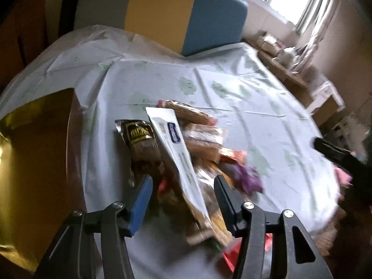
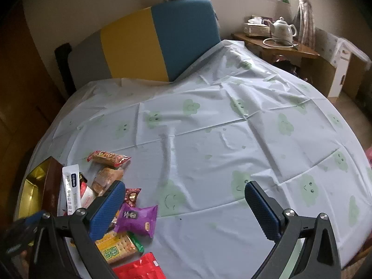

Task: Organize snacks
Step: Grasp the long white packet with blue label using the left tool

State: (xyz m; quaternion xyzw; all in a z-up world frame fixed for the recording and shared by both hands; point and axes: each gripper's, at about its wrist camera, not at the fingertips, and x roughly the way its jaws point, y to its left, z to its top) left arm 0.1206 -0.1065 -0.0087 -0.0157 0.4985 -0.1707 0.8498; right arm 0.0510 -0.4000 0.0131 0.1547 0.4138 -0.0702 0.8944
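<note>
Your left gripper (image 1: 183,200) sits low over the snack pile (image 1: 186,153), jaws spread wide on either side of the white sachet (image 1: 176,153), gripping nothing yet; that view is blurred. Your right gripper (image 2: 183,207) hangs wide open and empty over bare cloth (image 2: 232,127), snacks just to its left. Judged step: picking a first item for the gold-lined box (image 1: 30,174) beside the pile. Next move calls for closing squarely on the sachet alone, clear of neighbouring packets.

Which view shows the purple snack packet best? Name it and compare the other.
The right wrist view: the purple snack packet lies sharp and nearly whole on the cloth. The left wrist view shows only a blurred purple smear beyond the pile.
</note>
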